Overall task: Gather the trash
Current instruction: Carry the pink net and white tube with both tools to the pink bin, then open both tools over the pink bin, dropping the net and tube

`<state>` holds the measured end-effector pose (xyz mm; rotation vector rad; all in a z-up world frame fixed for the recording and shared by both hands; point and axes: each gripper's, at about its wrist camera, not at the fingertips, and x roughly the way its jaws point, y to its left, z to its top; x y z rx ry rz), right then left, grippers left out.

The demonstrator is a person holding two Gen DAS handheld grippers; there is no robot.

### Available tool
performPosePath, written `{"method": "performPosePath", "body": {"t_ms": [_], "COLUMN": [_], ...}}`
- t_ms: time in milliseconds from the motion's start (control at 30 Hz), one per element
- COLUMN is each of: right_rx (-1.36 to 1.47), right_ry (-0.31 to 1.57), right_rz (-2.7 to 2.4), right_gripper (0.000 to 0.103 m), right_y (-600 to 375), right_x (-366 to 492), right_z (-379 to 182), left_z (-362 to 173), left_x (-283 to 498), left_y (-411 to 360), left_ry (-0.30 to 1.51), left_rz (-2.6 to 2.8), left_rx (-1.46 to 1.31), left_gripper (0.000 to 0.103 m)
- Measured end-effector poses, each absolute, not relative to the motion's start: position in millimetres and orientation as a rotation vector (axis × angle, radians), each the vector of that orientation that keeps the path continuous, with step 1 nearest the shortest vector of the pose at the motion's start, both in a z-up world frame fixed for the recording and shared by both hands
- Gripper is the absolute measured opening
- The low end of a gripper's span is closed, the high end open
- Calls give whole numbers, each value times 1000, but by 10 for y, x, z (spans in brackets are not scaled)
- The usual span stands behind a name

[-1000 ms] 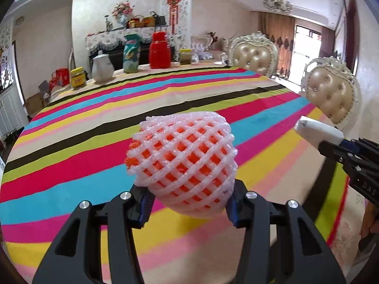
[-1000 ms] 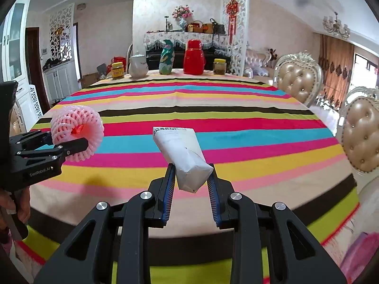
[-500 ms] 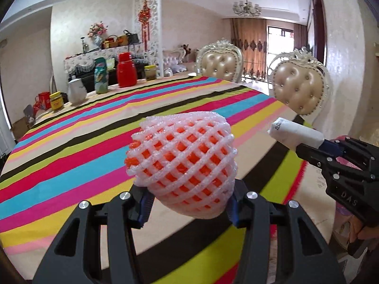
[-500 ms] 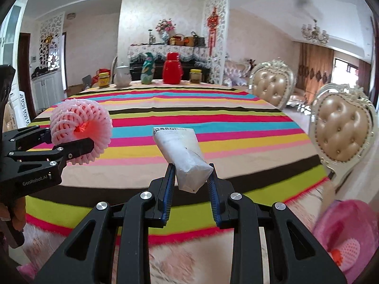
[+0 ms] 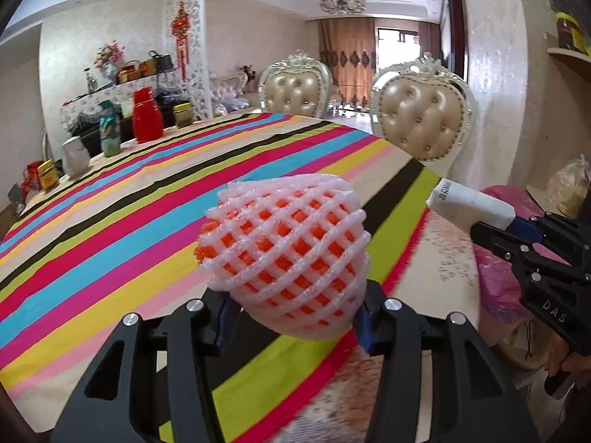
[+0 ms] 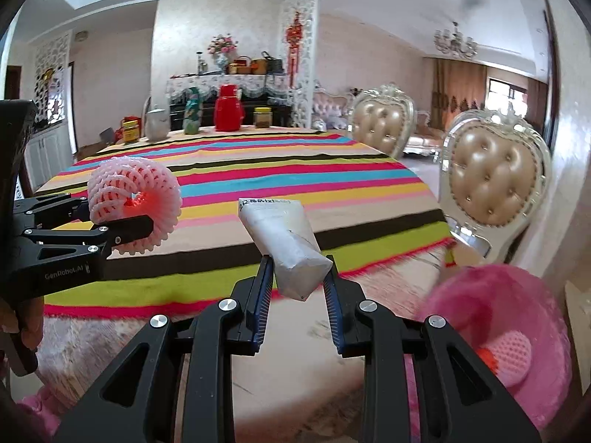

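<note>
I had swung both grippers past the striped tablecloth's [image 6: 258,170] edge: left gripper [image 5: 295,317] pinched the white foam fruit net [image 5: 284,254], right gripper [image 6: 297,284] clamped the crumpled white paper packet [image 6: 284,243], pink-lined bin [image 6: 509,336] now nearer.

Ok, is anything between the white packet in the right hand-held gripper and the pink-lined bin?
Nothing visible. The white packet is clamped in the right hand-held gripper, and the pink-lined bin sits open low to its right with only bare floor between. The left hand-held gripper, holding the foam fruit net, is on the opposite side.
</note>
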<state>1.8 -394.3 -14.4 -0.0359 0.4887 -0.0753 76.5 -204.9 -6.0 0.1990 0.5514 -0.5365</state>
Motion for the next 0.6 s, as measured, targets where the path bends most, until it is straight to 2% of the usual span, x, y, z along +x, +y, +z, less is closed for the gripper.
{"method": "performPosePath", "body": {"t_ms": [600], "right_rx": [-6], "right_ry": [509], "right_rz": [-377], "right_gripper": [27], "right_y": [-5098], "right_x": [-715], "right_z": [-177], "left_z": [-28], "left_x": [446], "left_y": [-3336], "left_ry": [558], "left_rz": [-856], "left_rx": [270], "left_gripper": [49]}}
